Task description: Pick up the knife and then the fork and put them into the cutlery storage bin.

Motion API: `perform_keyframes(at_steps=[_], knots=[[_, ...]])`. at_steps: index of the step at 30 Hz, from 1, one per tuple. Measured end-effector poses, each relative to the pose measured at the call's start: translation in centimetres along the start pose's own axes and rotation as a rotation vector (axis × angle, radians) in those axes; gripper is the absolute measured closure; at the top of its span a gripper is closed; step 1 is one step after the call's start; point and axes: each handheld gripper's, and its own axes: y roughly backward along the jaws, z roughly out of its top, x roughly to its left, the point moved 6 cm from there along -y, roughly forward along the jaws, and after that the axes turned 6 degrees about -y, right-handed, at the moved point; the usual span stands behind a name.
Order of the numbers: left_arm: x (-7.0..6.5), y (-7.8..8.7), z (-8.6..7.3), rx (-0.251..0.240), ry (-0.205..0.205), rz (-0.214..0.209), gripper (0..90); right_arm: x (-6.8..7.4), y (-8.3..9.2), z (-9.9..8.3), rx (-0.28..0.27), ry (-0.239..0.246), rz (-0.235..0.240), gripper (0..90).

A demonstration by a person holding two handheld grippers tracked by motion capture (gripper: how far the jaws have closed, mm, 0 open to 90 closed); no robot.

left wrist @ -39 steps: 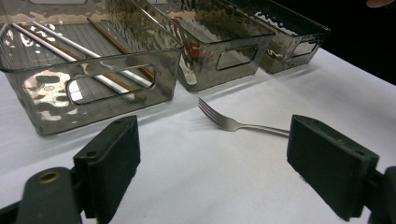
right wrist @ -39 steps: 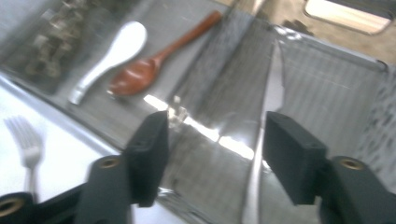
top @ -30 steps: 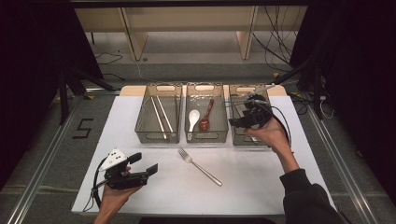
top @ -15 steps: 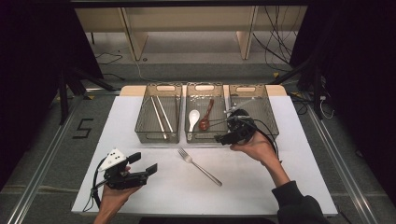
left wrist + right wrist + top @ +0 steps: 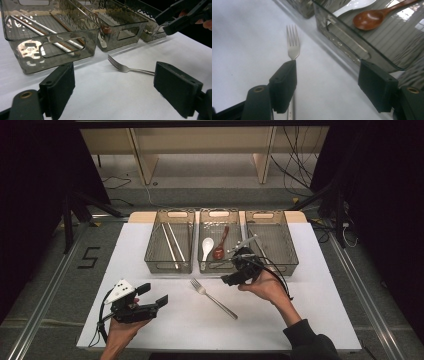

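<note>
A metal fork point(image 5: 214, 293) lies on the white table point(image 5: 300, 310), tines toward the bins. My right gripper point(image 5: 229, 278) hovers just right of the fork's head, in front of the middle bin point(image 5: 215, 266). It is open, its jaws have just been closing slightly, and only bare table is between them. In the right gripper view point(image 5: 327, 82) the fork point(image 5: 293, 43) runs under the left jaw. My left gripper point(image 5: 154, 294) rests open at the near left, aimed at the fork point(image 5: 125, 68), nothing between its fingers point(image 5: 115, 85).
Three clear bins stand in a row at the back. The left bin point(image 5: 168, 266) holds chopsticks point(image 5: 172, 242). The middle one holds a white spoon point(image 5: 206, 246) and a brown spoon point(image 5: 221, 247). The right bin point(image 5: 285, 251) stands beside them. Cables lie on the floor beyond.
My right gripper has come left and down from over the right bin to just in front of the middle bin, close to the fork. The left gripper has stayed put.
</note>
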Motion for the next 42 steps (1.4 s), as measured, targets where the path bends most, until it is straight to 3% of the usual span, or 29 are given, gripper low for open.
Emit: perform_keyframes(at_steps=[23,42], knots=[[0.1,0.1,0.0,-0.004,0.006,0.001,16.7,2.6,-3.2,-1.1,0.089,0.036,0.031,38.9],[0.1,0.1,0.0,-0.001,0.003,0.0,16.7,3.9,-5.7,-2.5,0.164,0.055,0.051,51.9]])
